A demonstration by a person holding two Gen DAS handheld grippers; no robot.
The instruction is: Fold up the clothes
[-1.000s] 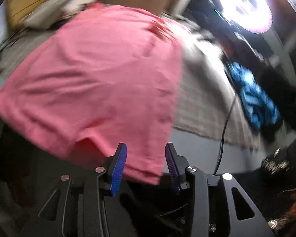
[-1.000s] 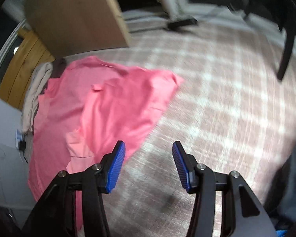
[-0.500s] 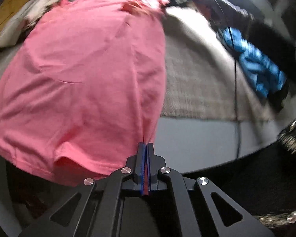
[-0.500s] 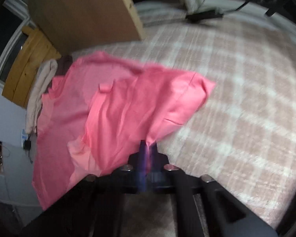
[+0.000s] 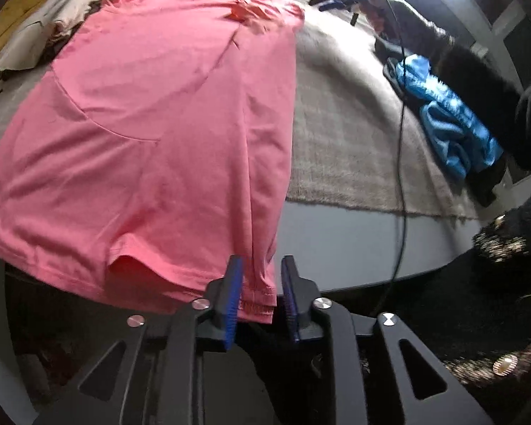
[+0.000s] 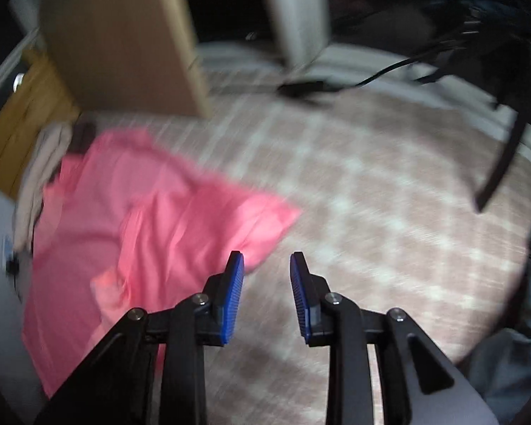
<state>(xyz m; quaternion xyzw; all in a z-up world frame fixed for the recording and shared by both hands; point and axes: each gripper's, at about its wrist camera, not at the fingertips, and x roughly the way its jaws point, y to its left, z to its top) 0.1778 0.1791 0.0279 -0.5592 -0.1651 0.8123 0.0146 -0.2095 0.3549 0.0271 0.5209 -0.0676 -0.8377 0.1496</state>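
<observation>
On checked blanket [image 6: 389,212], pink shirt [image 5: 152,113] lies spread, hem corner hanging over near edge. Left gripper [image 5: 260,295] fingers apart, hem between them, seemingly unpinched. Right gripper [image 6: 267,295] fingers spread, nothing held; view blurred. Shirt light, limp, wrinkle-prone: grip doubled hem or corners.

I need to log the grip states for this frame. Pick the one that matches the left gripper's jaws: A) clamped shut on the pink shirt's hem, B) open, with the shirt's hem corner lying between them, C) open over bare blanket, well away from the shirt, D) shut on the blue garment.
B: the left gripper has its jaws apart, with the hem corner of the pink shirt lying between them.
</observation>
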